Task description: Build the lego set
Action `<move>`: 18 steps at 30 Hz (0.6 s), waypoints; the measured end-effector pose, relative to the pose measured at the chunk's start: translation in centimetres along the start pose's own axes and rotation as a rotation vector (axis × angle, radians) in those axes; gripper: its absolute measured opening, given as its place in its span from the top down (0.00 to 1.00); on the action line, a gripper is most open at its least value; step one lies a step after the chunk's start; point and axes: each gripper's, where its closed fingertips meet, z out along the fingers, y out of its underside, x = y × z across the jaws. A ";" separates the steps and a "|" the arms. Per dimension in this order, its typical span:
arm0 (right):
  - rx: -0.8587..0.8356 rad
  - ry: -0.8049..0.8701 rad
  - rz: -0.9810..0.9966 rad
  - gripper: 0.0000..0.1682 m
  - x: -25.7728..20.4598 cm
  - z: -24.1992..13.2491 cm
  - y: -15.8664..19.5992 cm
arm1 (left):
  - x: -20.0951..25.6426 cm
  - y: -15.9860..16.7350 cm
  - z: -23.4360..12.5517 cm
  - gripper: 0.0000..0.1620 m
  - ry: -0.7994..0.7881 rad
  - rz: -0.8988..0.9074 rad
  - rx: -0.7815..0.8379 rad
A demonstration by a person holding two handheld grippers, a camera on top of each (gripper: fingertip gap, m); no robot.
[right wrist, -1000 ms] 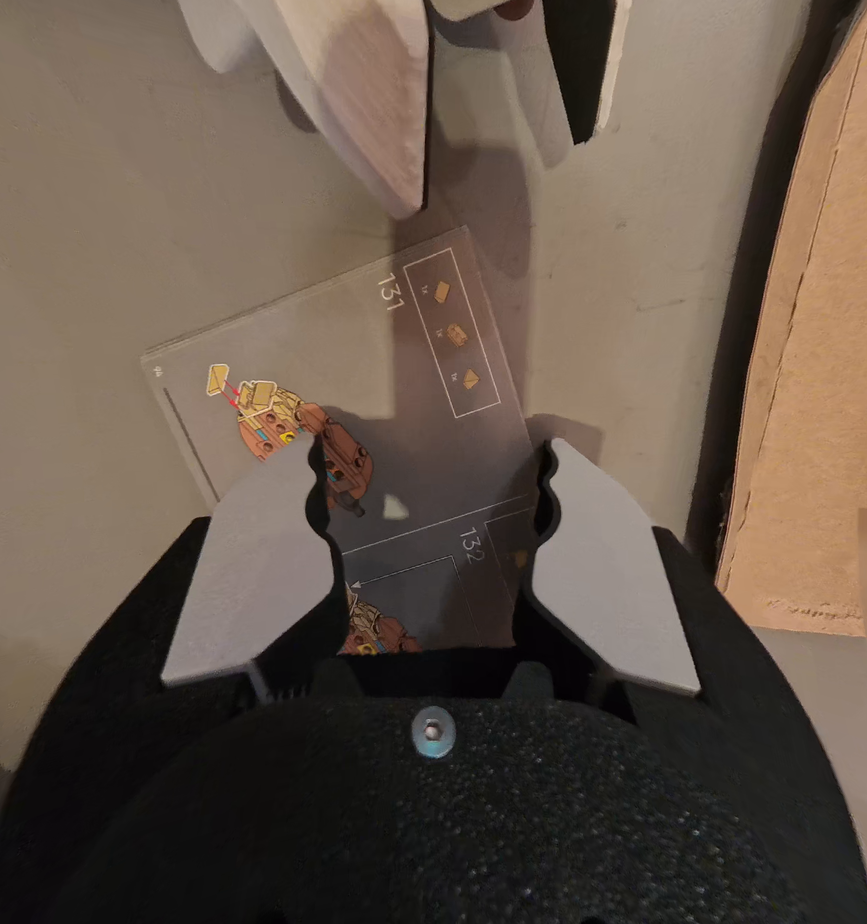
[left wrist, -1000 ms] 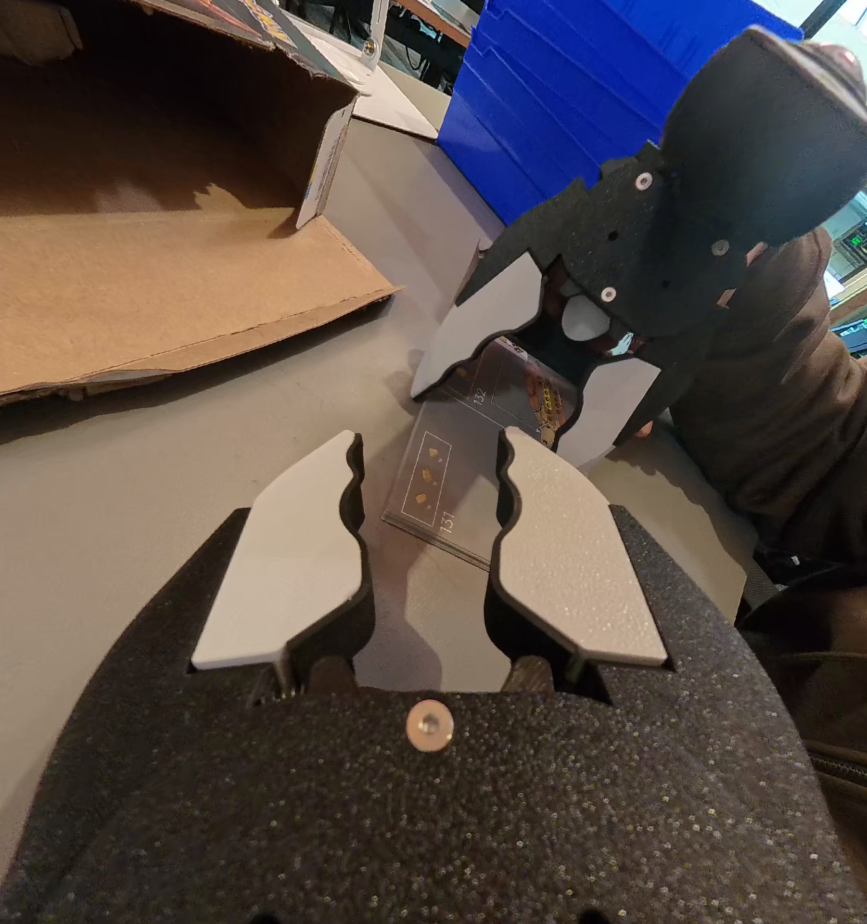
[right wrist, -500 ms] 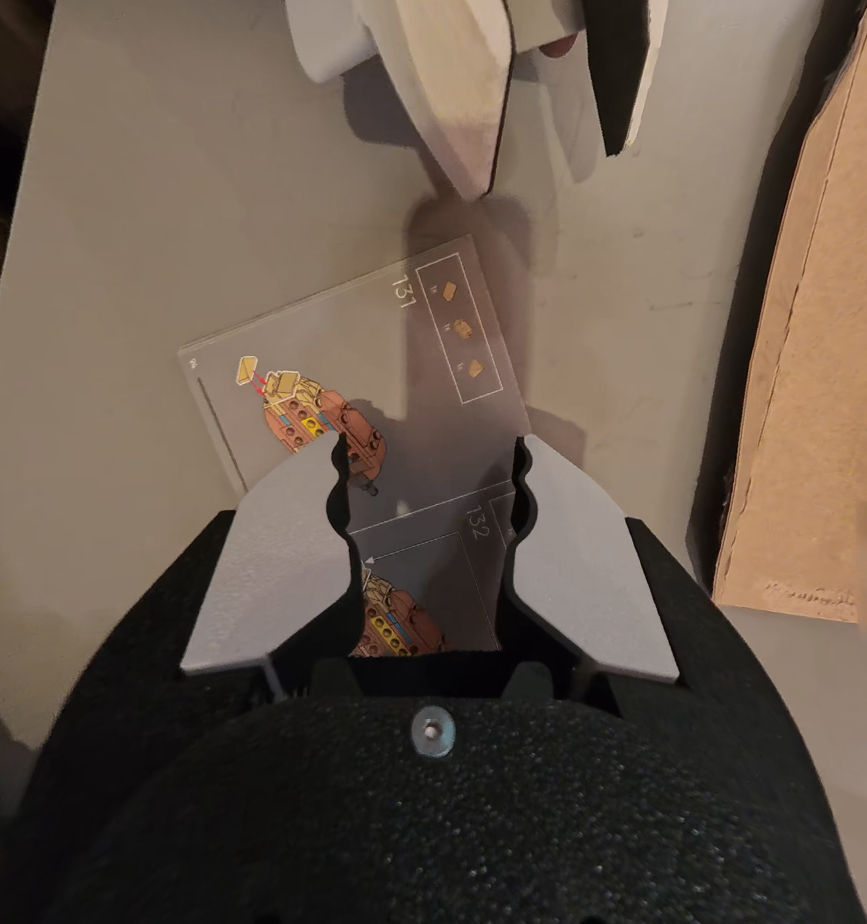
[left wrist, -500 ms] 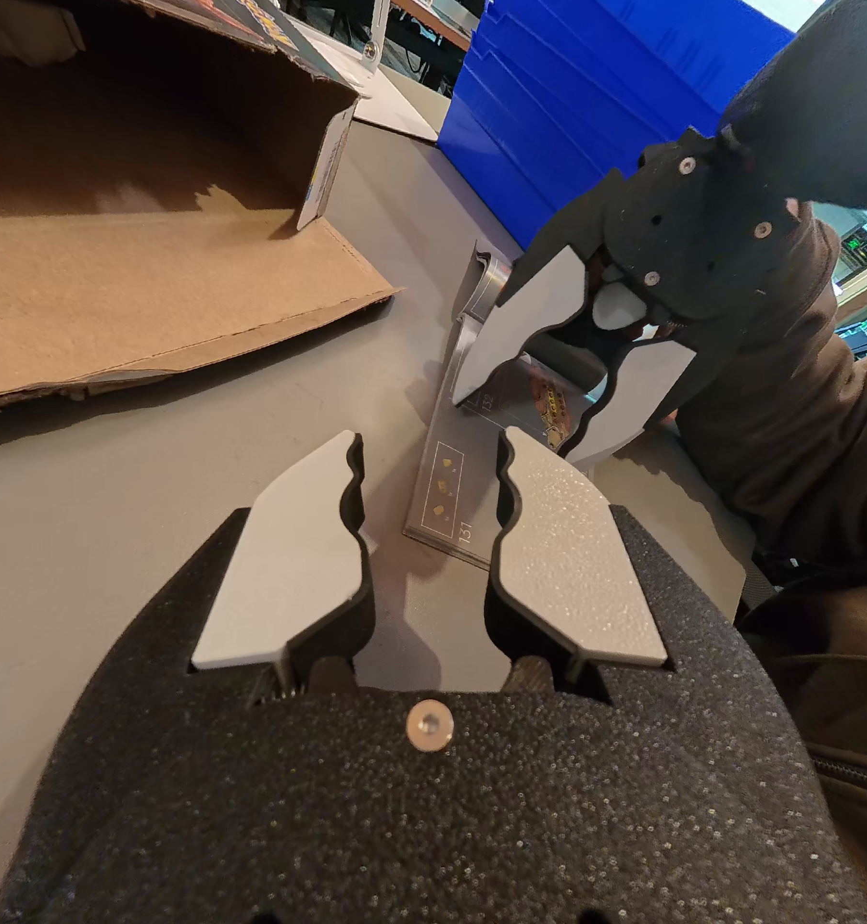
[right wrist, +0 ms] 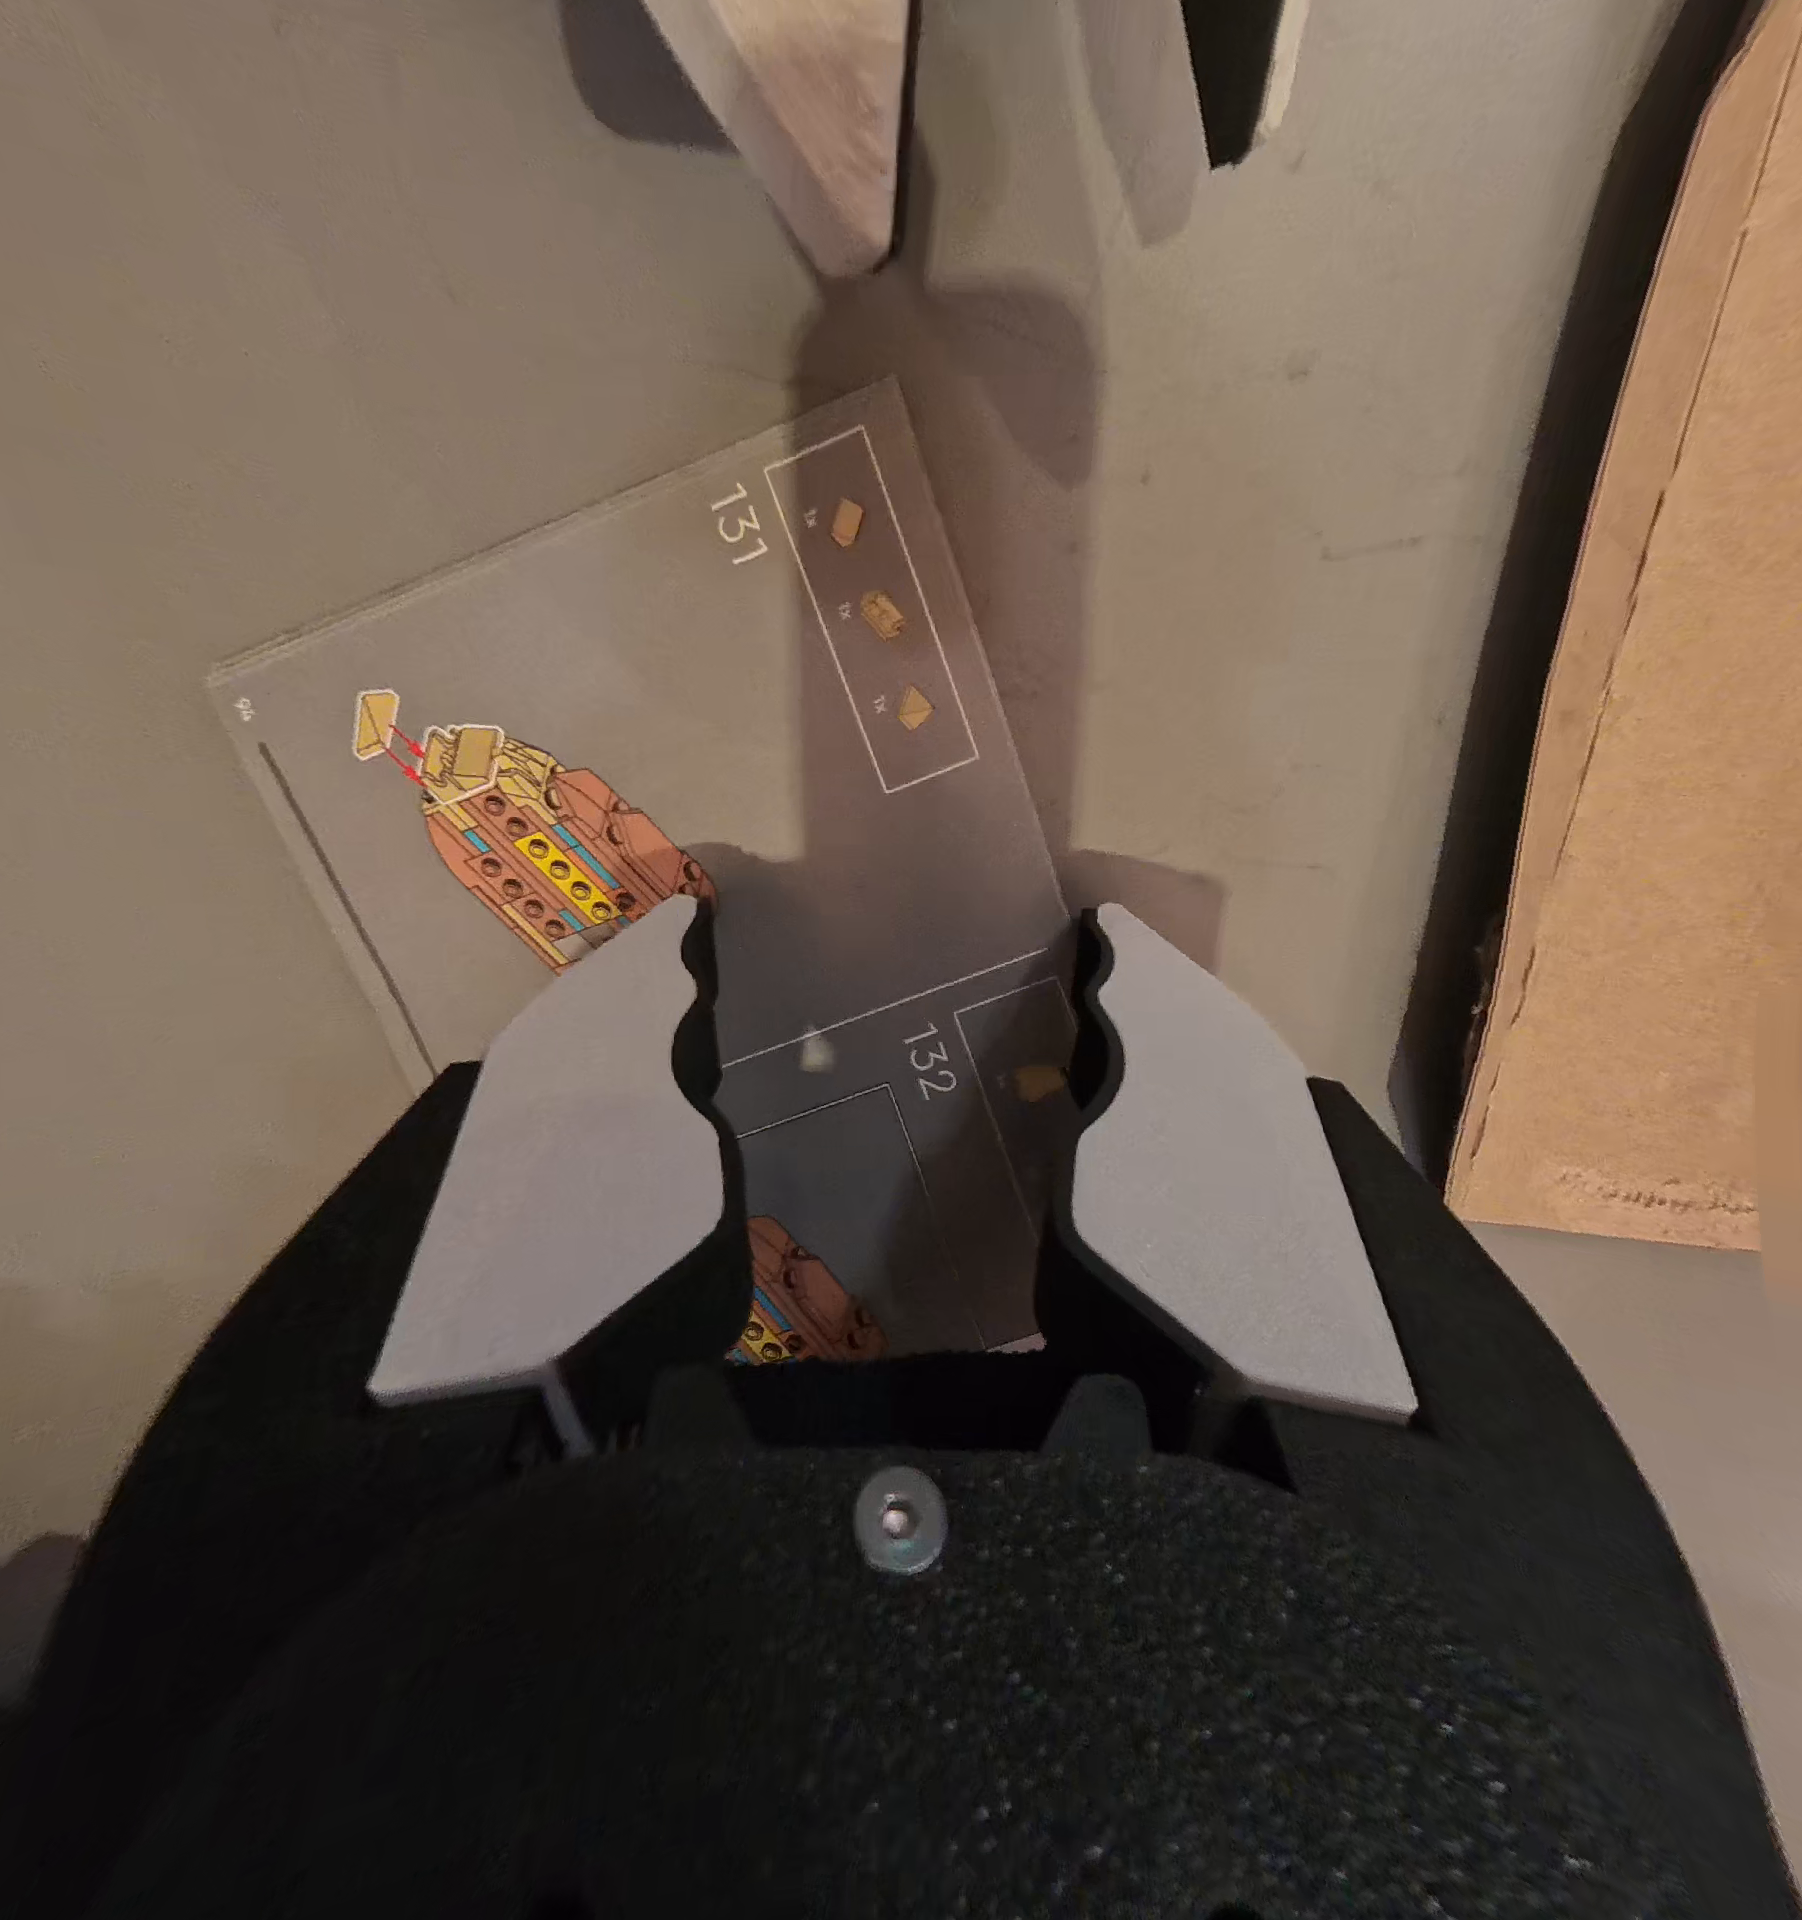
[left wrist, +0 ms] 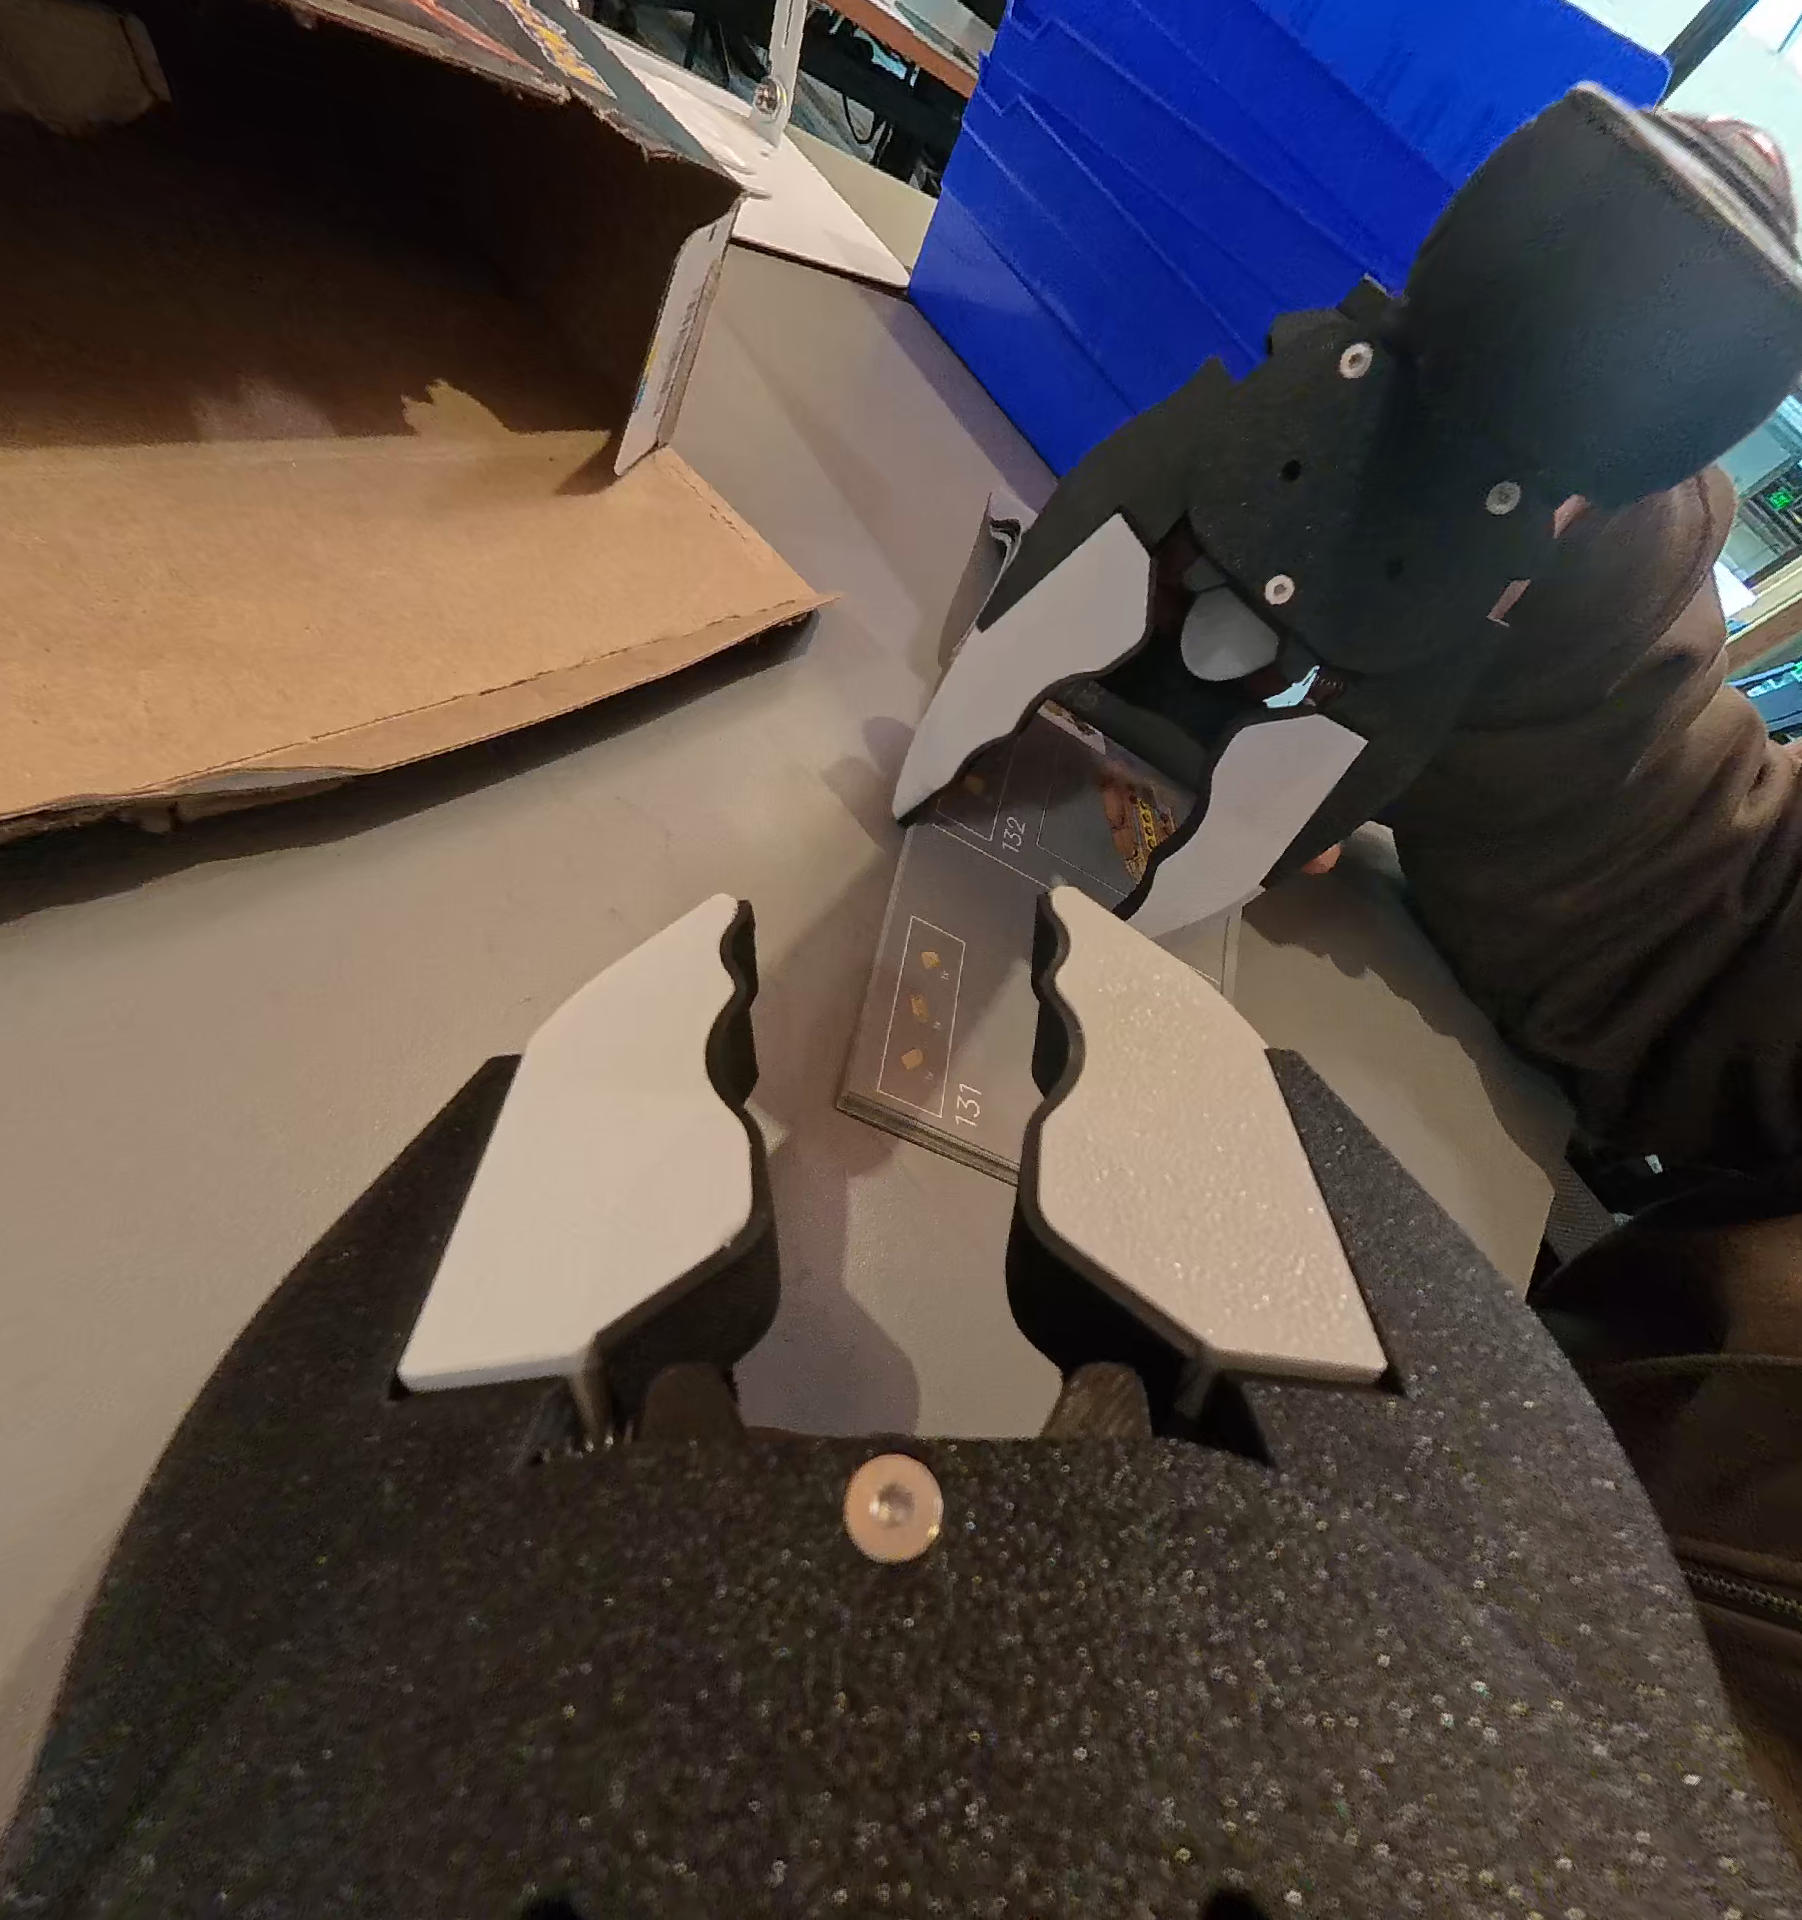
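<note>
Bench (left wrist: pixel 253 1039): grey, bare apart from cardboard, booklet and bins; no bricks in sight in either view.
Cardboard box (left wrist: pixel 253 416): opened flat at the far left of the bench, flap edge near the booklet but apart from it.
Blue bins (left wrist: pixel 1136 239): stacked at the far edge, behind the right gripper.
Sleeve (left wrist: pixel 1603 831): dark brown, at the bench's near right edge behind the right gripper.
Booklet (right wrist: pixel 616 623): lies flat and open again near the right edge of the bench, pages showing brown and tan build drawings; half a second ago lifted and curled at its far side, now settled back down.
Right gripper (right wrist: pixel 892 935): released, jaws spread wide, empty; hovers over the lower half of the page, one fingertip (left wrist: pixel 918 800) down at the booklet's left edge, touching or just above, cannot tell which.
Left gripper (left wrist: pixel 892 925): released, empty, jaws apart; hangs just short of the booklet's near corner, not touching it.
Change: page let go and laid flat, right gripper dropped back low over it, jaws wider than a moment ago.
Meaning for task: looks like a page turn or straighten just finished; still a reading step, no building under way.
Next, as a guess: find the small tan pieces drawn on the page, none visible here.
</note>
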 end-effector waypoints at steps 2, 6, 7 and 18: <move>0.000 0.005 -0.007 0.61 0.0 -0.1 0.0 | 0.0 0.0 0.0 0.68 0.001 0.000 0.000; 0.018 0.002 -0.014 0.63 -0.2 -0.6 0.0 | 0.0 0.0 0.0 0.68 0.001 0.000 -0.001; 0.021 0.003 -0.015 0.63 -0.2 -0.7 0.0 | 0.0 0.0 0.0 0.68 0.001 0.000 -0.001; 0.046 -0.005 -0.028 0.66 -0.5 -1.4 0.2 | 0.1 0.1 0.0 0.68 0.000 0.005 -0.008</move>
